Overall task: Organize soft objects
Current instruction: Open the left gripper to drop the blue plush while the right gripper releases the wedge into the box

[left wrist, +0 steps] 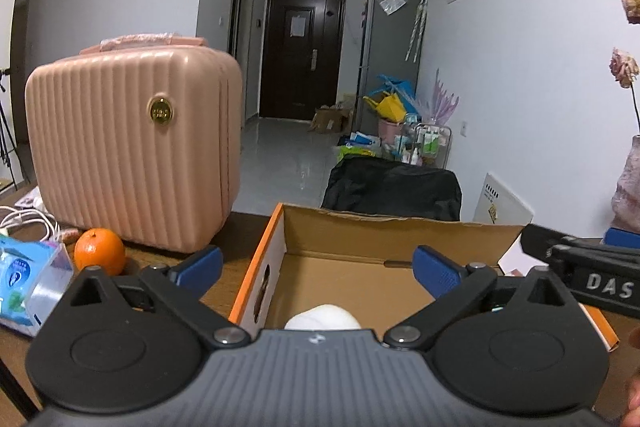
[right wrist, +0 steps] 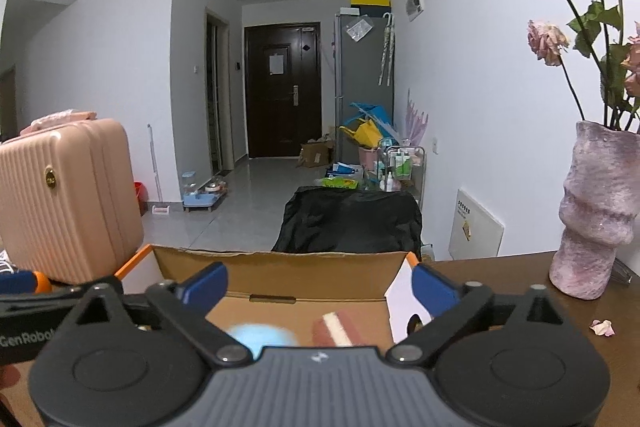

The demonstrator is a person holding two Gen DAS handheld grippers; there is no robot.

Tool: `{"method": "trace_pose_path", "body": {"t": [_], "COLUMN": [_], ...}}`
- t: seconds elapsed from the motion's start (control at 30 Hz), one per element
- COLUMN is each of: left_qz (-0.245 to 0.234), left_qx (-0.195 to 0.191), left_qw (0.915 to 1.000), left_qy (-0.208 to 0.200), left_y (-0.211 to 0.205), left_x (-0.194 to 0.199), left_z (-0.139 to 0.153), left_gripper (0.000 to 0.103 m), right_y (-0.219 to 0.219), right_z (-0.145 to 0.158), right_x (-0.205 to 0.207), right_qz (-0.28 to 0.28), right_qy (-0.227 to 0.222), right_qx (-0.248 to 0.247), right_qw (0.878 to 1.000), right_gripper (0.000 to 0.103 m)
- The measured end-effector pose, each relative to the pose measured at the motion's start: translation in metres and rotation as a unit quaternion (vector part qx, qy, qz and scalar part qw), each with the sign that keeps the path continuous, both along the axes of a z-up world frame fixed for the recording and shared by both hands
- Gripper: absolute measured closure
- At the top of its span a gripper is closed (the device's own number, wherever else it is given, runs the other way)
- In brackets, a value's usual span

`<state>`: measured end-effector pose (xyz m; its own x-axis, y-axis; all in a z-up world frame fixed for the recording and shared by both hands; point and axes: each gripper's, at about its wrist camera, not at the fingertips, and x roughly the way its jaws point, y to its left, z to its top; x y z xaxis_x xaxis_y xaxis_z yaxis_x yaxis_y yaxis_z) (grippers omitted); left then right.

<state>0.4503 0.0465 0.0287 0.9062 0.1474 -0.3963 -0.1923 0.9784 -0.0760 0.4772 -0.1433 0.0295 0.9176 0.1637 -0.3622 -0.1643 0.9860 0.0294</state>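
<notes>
- Far left of the table, a blue-and-white packet point(left wrist: 24, 279) lies beside an orange point(left wrist: 99, 251), with the pink ribbed case point(left wrist: 132, 155) standing just behind the fruit. None of these looks like part of the sorting.
- Now the left gripper point(left wrist: 318, 267): jaws spread wide, nothing between the blue pads, poised over the near left part of the cardboard box point(left wrist: 400, 239).
- Down inside the box, right at the edge of its body, sits a white soft ball point(left wrist: 323, 317). Already in, by the look of it.
- Across to the right gripper point(right wrist: 320, 287): also gaping, empty, hovering above the same box from the near side.
- Below it on the box floor, a blurred pale-blue soft lump point(right wrist: 260, 337) and next to it a reddish-brown piece with a cream stripe point(right wrist: 338, 329).
- Far right, the mauve vase point(right wrist: 596, 211) of drooping roses stands on the table, with a fallen petal point(right wrist: 602, 327) near it.
- My read: this is a between-picks moment, three soft items boxed and both tools free.
- Next move calls for finding whatever soft item remains outside; none shows here, so a swing away from the box seems needed.
</notes>
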Motion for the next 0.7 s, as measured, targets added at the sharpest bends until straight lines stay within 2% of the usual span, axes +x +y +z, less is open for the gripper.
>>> {"method": "trace_pose_path", "body": {"t": [0.7], "left_qz": [0.007], "left_qx": [-0.005], "left_qw": [1.0000], "left_qy": [-0.001], "left_y": [0.0008], "left_x": [-0.0050], "left_z": [0.0027], "left_gripper": [0.000], "right_y": [-0.0057], "right_z": [0.0037], "right_x": [-0.0072], "right_qz": [-0.004], "right_qy": [-0.010], "right_qx": [0.011], "right_qw": [1.000], "right_gripper": [0.000]}}
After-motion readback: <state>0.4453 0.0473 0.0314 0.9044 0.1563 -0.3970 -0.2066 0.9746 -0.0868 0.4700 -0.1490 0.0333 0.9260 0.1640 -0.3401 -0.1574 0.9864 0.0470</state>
